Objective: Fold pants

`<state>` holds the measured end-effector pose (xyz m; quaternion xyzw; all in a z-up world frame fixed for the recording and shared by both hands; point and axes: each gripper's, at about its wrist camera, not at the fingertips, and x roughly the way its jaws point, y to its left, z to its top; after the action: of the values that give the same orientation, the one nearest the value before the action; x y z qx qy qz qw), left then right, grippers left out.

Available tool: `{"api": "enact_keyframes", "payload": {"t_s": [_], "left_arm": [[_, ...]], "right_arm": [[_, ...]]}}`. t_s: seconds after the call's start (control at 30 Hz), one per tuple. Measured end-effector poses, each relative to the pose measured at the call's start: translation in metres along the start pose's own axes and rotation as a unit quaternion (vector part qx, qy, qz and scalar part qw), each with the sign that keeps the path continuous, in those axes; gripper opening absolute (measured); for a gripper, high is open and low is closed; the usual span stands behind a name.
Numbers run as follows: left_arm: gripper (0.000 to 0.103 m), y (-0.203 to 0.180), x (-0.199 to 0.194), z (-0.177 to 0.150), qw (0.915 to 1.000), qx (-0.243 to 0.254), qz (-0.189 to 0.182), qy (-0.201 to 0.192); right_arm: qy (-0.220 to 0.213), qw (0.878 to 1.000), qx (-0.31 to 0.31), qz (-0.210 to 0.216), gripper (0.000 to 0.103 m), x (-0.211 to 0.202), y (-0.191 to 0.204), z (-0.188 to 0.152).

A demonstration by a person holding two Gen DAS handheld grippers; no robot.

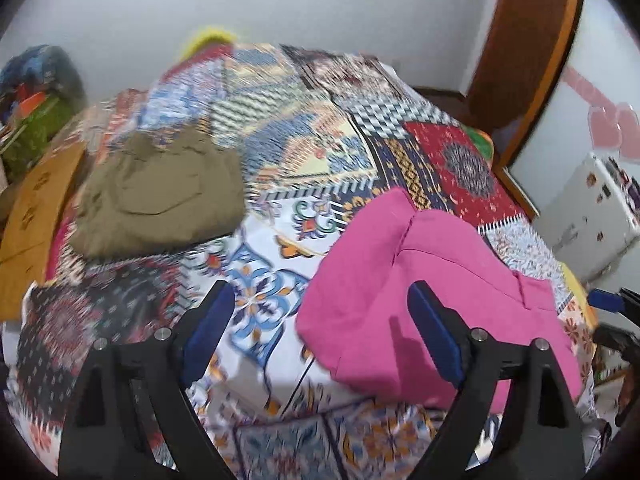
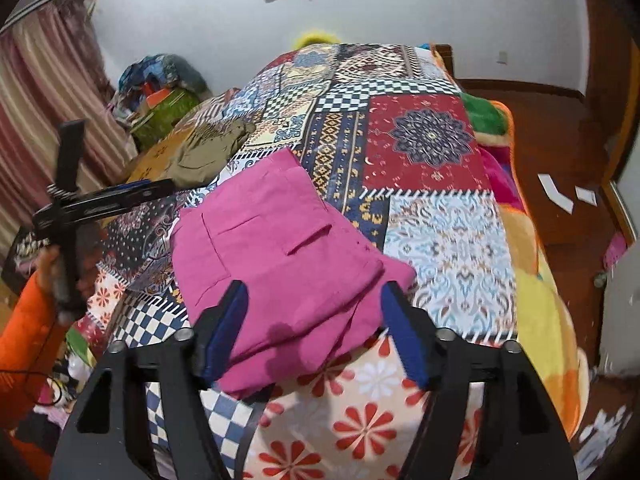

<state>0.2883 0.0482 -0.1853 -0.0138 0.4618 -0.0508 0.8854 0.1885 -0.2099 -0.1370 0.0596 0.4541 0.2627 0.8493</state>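
Pink pants [image 1: 432, 292] lie folded in a compact stack on the patchwork bedspread [image 1: 312, 168], at the near right in the left wrist view. In the right wrist view they [image 2: 280, 256] lie just ahead of the fingers, back pockets up. My left gripper [image 1: 320, 312] is open and empty, above the bedspread at the pants' left edge. My right gripper [image 2: 314, 312] is open and empty, its jaws spread over the near edge of the pants. The left gripper also shows at the left in the right wrist view [image 2: 100, 196].
Olive-green folded pants [image 1: 160, 192] lie at the far left of the bed, next to a wooden board [image 1: 36, 208]. Bags and clutter [image 2: 160, 92] stand by the wall. A wooden floor [image 2: 560, 152] with white papers lies to the right of the bed.
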Motion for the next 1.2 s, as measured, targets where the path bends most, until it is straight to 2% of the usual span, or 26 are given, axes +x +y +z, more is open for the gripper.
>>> {"api": "enact_keyframes", "payload": {"t_s": [0.23, 0.37, 0.43, 0.5, 0.53, 0.7, 0.77, 0.97, 1.2], "left_arm": [[0.089, -0.008, 0.057, -0.001, 0.9957, 0.035, -0.041, 0.075], [0.090, 0.004, 0.065, -0.005, 0.9936, 0.004, -0.075, 0.085], [0.082, 0.009, 0.067, -0.007, 0.9905, -0.008, -0.101, 0.093], [0.067, 0.010, 0.064, -0.009, 0.9893, -0.011, -0.113, 0.092], [0.064, 0.009, 0.062, -0.009, 0.9895, -0.009, -0.112, 0.091], [0.029, 0.000, 0.051, -0.009, 0.9904, 0.009, -0.108, 0.086], [0.021, -0.004, 0.045, -0.011, 0.9919, 0.019, -0.095, 0.082], [0.014, -0.005, 0.018, -0.029, 0.9942, 0.015, -0.081, 0.069], [0.013, 0.002, -0.028, -0.068, 0.9960, -0.007, -0.072, 0.052]], "right_arm": [[0.044, 0.998, 0.043, -0.002, 0.073, 0.026, -0.004, -0.019], [0.055, 0.996, 0.065, 0.018, 0.073, 0.039, -0.011, -0.019], [0.054, 0.996, 0.063, 0.022, 0.073, 0.044, -0.012, -0.017], [0.056, 0.997, 0.052, 0.022, 0.073, 0.047, -0.011, -0.016], [0.057, 0.997, 0.047, 0.022, 0.073, 0.047, -0.010, -0.015], [0.050, 0.998, 0.021, 0.023, 0.062, 0.046, -0.006, -0.013], [0.044, 0.999, 0.009, 0.015, 0.056, 0.045, -0.005, -0.011], [0.039, 0.999, -0.010, 0.002, 0.051, 0.048, -0.007, -0.005], [0.042, 0.999, -0.026, 0.008, 0.051, 0.053, -0.005, 0.002]]}}
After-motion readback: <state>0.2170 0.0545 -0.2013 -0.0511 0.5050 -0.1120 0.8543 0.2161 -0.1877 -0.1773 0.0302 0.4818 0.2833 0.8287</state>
